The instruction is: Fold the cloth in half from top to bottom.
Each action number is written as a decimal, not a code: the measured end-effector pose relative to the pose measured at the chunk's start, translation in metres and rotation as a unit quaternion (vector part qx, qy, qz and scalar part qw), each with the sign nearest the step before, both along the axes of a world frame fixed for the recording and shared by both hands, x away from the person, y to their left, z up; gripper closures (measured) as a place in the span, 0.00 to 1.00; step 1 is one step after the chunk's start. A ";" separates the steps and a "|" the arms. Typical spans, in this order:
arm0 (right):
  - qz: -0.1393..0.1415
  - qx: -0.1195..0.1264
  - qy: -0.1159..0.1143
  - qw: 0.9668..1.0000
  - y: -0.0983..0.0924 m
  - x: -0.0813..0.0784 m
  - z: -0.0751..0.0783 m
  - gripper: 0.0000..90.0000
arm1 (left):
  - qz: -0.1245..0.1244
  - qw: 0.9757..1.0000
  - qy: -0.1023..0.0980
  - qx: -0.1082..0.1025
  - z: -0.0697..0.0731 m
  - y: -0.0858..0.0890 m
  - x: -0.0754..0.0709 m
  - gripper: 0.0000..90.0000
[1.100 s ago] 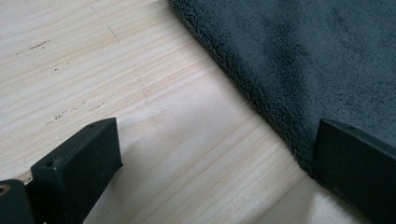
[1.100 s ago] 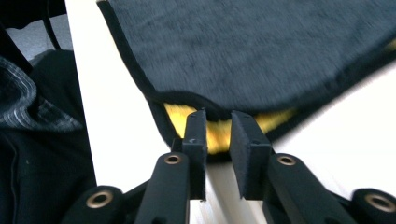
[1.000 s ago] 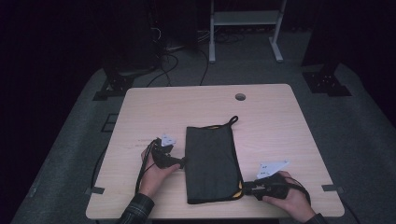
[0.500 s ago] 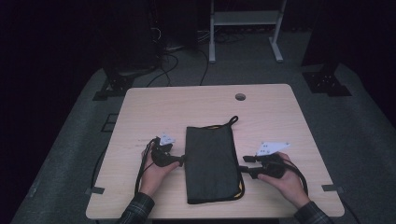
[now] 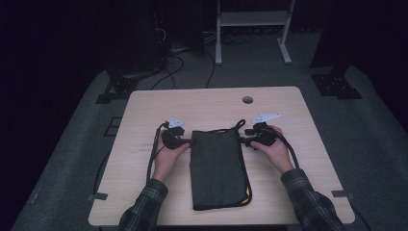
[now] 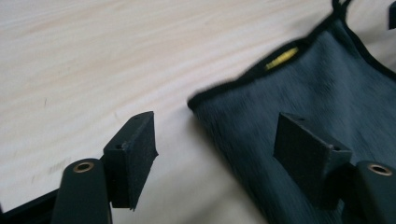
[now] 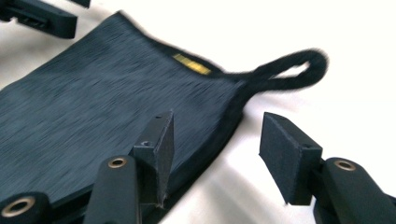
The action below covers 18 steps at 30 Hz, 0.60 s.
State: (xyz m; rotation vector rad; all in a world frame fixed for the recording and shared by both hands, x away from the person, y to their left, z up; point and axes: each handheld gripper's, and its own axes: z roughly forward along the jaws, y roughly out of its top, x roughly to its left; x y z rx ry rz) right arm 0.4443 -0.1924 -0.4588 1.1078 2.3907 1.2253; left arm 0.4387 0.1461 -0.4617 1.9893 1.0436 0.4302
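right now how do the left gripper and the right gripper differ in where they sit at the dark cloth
The left gripper straddles the plain far corner of the dark cloth; the right gripper straddles the corner with the hanging loop. The left jaws have just been closing, the right jaws opening. Shared: both stand open, one jaw over the cloth and one over the table, neither pinching it.

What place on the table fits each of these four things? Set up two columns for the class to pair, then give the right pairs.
Things:
1. left gripper
2. right gripper
3. hanging loop
4. round hole

Places:
A. far part of the wooden table, beyond the dark folded cloth
B. at the cloth's far left corner
C. at the cloth's far right corner, jaws apart
D. sticking out from the cloth's far right corner

Pairs: 1-B, 2-C, 3-D, 4-A
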 end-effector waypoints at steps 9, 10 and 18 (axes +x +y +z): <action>-0.020 0.009 0.007 1.000 0.010 0.033 -0.005 0.50 | -0.015 0.999 0.002 0.039 -0.006 -0.011 0.021 0.82; -0.023 0.013 0.007 1.000 0.011 0.034 -0.006 0.51 | -0.012 0.999 0.006 0.043 -0.006 -0.010 0.022 0.87; -0.018 -0.007 0.019 1.000 0.018 0.042 -0.012 0.49 | 0.015 0.999 0.030 0.011 -0.015 0.012 0.029 0.78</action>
